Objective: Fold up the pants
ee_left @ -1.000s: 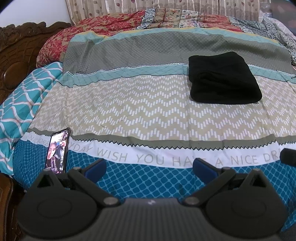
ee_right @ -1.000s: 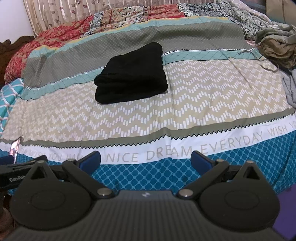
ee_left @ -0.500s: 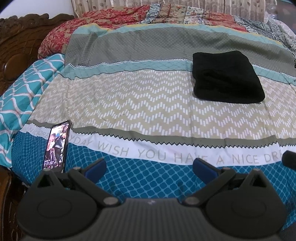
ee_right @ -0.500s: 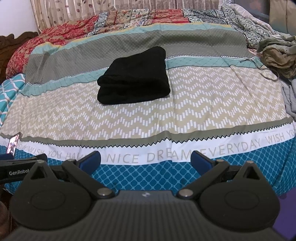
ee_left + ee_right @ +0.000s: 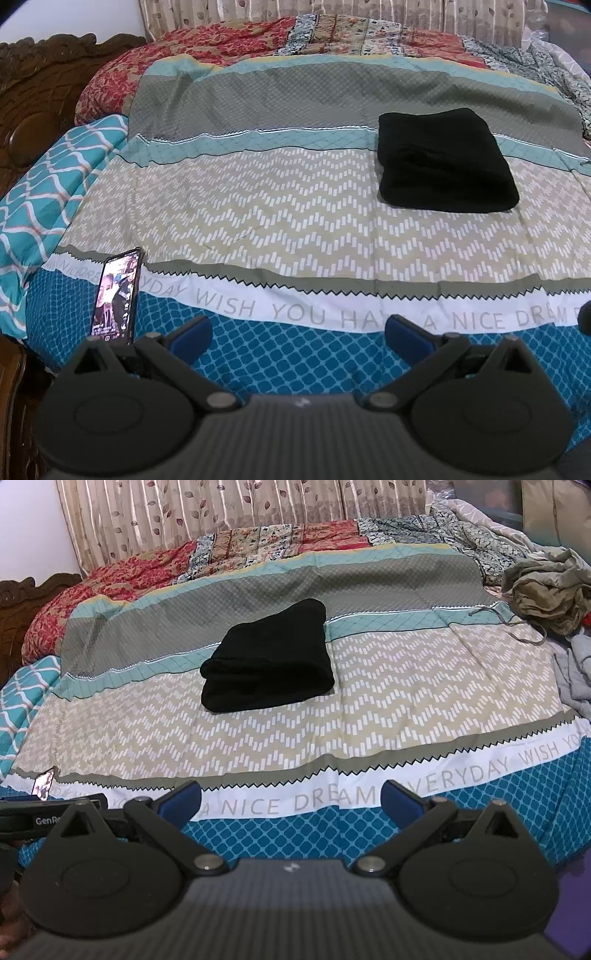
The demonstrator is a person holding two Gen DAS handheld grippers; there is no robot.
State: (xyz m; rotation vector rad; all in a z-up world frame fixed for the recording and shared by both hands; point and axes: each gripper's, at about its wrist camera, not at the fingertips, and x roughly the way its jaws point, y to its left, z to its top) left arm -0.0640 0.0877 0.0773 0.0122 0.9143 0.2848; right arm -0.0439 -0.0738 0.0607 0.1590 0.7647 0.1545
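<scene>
The black pants [image 5: 443, 162] lie folded in a compact stack on the patterned bedsheet [image 5: 280, 206], toward the far right in the left wrist view. In the right wrist view the pants [image 5: 269, 664] sit at the middle of the bed. My left gripper [image 5: 298, 334] is open and empty, held over the near edge of the bed, well short of the pants. My right gripper [image 5: 291, 803] is open and empty too, also back at the near edge.
A phone [image 5: 116, 295] with a lit screen lies on the sheet near the left front corner. A heap of crumpled olive and grey clothes [image 5: 546, 594] sits at the bed's right side. A carved wooden headboard [image 5: 40, 99] stands at the left.
Both grippers have pulled back and tilted up a little, so the curtain and more of the far bed show. The folded pants have not moved. Both grippers stay open.
</scene>
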